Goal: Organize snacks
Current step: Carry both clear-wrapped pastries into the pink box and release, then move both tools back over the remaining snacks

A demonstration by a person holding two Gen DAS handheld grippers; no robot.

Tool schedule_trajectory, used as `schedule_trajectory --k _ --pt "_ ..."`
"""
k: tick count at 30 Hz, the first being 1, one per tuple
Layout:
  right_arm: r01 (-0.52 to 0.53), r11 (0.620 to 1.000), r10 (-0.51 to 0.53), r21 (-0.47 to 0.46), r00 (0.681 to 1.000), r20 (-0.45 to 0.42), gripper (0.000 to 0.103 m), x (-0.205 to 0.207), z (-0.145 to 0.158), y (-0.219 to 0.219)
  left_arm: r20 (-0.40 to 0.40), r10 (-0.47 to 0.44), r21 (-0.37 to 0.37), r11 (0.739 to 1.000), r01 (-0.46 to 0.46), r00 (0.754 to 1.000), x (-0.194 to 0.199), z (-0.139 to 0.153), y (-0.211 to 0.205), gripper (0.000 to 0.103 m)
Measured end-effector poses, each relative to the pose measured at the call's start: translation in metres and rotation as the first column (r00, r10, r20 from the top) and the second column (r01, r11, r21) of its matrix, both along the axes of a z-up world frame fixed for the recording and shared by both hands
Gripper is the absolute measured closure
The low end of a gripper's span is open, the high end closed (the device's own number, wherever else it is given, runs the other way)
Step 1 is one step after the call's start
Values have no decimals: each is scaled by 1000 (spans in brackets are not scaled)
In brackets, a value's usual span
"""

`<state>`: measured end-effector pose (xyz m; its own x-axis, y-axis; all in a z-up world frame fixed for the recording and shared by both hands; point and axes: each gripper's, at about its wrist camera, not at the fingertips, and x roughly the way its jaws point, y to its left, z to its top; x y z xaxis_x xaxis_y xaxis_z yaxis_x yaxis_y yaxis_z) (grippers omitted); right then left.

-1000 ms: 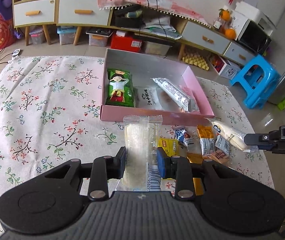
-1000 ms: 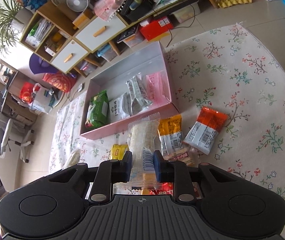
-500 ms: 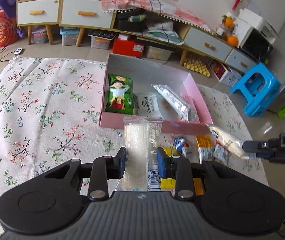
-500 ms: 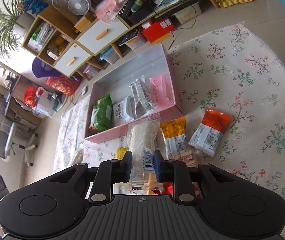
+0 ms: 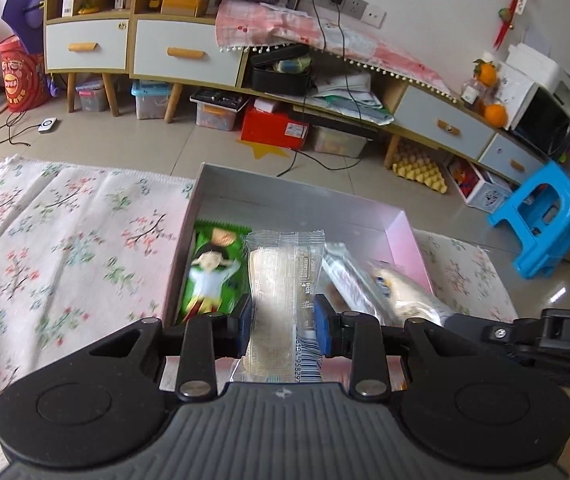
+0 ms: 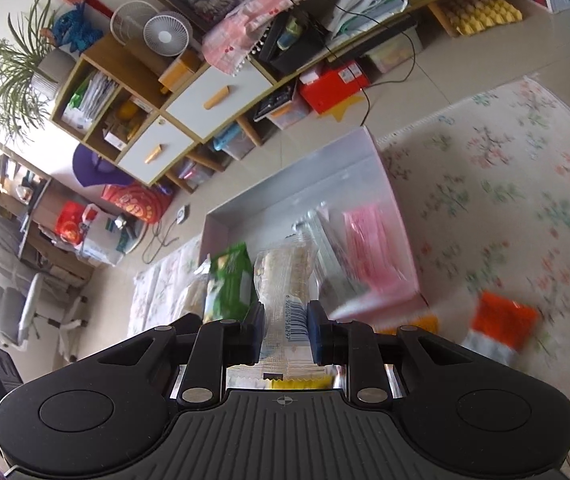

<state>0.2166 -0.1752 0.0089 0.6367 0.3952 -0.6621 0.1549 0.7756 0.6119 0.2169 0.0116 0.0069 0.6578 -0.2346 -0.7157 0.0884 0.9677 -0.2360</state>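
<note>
Left wrist view shows your left gripper (image 5: 283, 330) clamped on a clear-wrapped wafer pack (image 5: 281, 280), which hangs over the near wall of the pink box (image 5: 407, 240). Your right gripper (image 6: 284, 330) likewise pinches a second clear pack (image 6: 285, 280) above the box's near edge. Inside lie a green cartoon snack bag (image 5: 211, 276) against the left wall and a silvery packet (image 5: 345, 276) toward the right. Carry each pack past the near wall before you release, and lower it into the bare floor toward the far wall, flat beside the green bag, not on it. Keep the two tools apart; the right one crosses close by. An orange packet (image 6: 501, 324) waits on the floral cloth (image 6: 505, 184) off the box's near right corner.
</note>
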Motion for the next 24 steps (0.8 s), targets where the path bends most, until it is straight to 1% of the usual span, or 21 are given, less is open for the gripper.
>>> schedule_trajectory --k 2,3,4,5,7,8,9,11,14,18,22,24 --pt "-1 1000 1 6 1000 28 80 11 -6 7 23 4 19 1000 -5 1000 8 -5 -6 73" --pt "-3 1000 3 -11 999 45 78 14 -9 12 33 1 41 999 -2 999 10 -9 -8 64" --pt "1 999 1 -47 999 43 77 17 -13 18 28 -8 63 998 6 1000 11 -12 -11 55" --pt "2 997 0 -77 1000 30 73 18 -16 22 22 -7 83 997 5 1000 11 -15 -12 44" --pt "-22 995 23 -94 1000 11 66 19 -20 27 13 -4 110 994 3 1000 7 -13 -12 48" --pt "-38 994 39 -99 999 10 66 18 -20 28 10 -12 113 994 10 1000 4 -12 -11 51" --pt "-50 992 52 -113 998 17 66 16 -18 28 14 -21 116 993 19 1000 1 -10 -10 51" --pt "-56 985 61 -163 998 27 65 13 -13 29 22 -23 154 988 19 1000 -6 -6 -11 50" --pt "-40 981 45 -188 999 22 65 7 -7 26 31 -21 206 978 14 999 -12 0 -15 48" --pt "-31 982 34 -186 999 12 65 0 3 19 49 -38 238 971 26 998 -21 7 -20 45" --pt "-15 971 25 -238 999 39 53 -15 19 15 83 -55 311 950 27 995 -37 14 -26 42" --pt "-21 966 37 -259 998 59 52 -24 27 14 104 -64 332 943 26 993 -44 18 -28 37"
